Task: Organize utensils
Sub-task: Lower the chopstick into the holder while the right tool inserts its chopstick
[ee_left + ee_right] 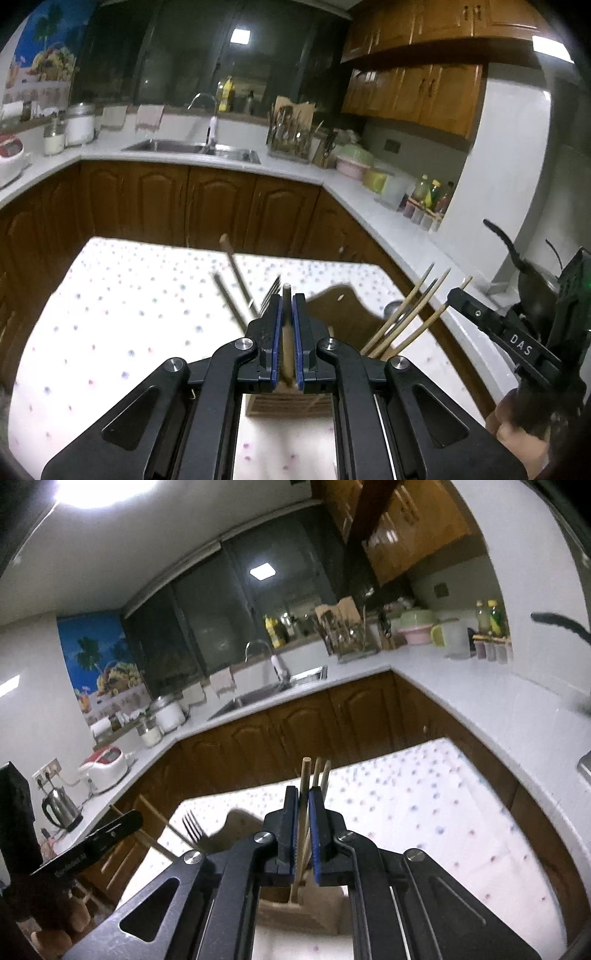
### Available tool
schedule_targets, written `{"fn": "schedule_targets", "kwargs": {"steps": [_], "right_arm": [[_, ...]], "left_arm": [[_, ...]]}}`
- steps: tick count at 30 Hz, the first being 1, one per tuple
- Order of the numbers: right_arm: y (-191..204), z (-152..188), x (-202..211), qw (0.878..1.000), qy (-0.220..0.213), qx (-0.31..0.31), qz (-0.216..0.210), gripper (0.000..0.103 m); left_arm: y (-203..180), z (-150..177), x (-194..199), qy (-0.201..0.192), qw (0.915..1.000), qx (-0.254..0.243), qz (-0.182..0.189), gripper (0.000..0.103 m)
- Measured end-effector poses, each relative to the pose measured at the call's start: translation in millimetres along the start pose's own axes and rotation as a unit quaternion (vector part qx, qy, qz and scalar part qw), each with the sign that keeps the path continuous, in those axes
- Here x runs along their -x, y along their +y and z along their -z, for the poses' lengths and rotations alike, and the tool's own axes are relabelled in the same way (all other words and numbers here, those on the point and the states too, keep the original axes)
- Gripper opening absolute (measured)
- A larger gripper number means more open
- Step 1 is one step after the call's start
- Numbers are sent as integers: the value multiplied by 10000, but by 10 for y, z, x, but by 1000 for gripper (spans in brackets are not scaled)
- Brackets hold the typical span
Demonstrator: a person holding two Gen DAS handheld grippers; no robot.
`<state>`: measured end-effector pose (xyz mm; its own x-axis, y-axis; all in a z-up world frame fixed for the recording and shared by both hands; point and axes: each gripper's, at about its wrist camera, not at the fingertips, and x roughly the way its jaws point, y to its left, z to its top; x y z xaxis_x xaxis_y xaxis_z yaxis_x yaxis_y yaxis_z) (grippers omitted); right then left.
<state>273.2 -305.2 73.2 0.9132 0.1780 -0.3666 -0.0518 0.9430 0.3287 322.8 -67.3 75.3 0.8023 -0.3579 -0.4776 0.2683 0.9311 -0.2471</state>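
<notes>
A wooden utensil holder [288,404] stands on the dotted tablecloth [122,314], right below both grippers. My left gripper [287,301] is shut on a wooden-handled utensil [286,343] that stands in the holder. A fork [271,291] and two more handles [236,273] lean out of it to the left. Several bamboo chopsticks [410,317] stand in its right side. My right gripper [303,794] is shut on one chopstick [305,775] above the holder [295,912]. The fork [192,827] shows at its left.
The table's far edge [236,247] drops off toward brown cabinets [184,206]. A white counter [399,229] runs along the right with bottles and containers. The sink [192,147] and a dish rack [290,136] are at the back. The right gripper's body [517,343] is close beside the holder.
</notes>
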Motion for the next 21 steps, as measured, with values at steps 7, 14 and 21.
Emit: {"fn": "schedule_targets", "kwargs": {"steps": [7,14,21], "right_arm": [[24,81,-47,9999,126,40,27,6],[45,70,-51,9999,149,33,65,6],[7,71,-62,9998,189,12,54,11]], "left_arm": [[82,16,17,31,10000,95,6,6],[104,6,-5,73,9999,121,14,6],[96,-2,-20,221,9997,138,43,9]]}}
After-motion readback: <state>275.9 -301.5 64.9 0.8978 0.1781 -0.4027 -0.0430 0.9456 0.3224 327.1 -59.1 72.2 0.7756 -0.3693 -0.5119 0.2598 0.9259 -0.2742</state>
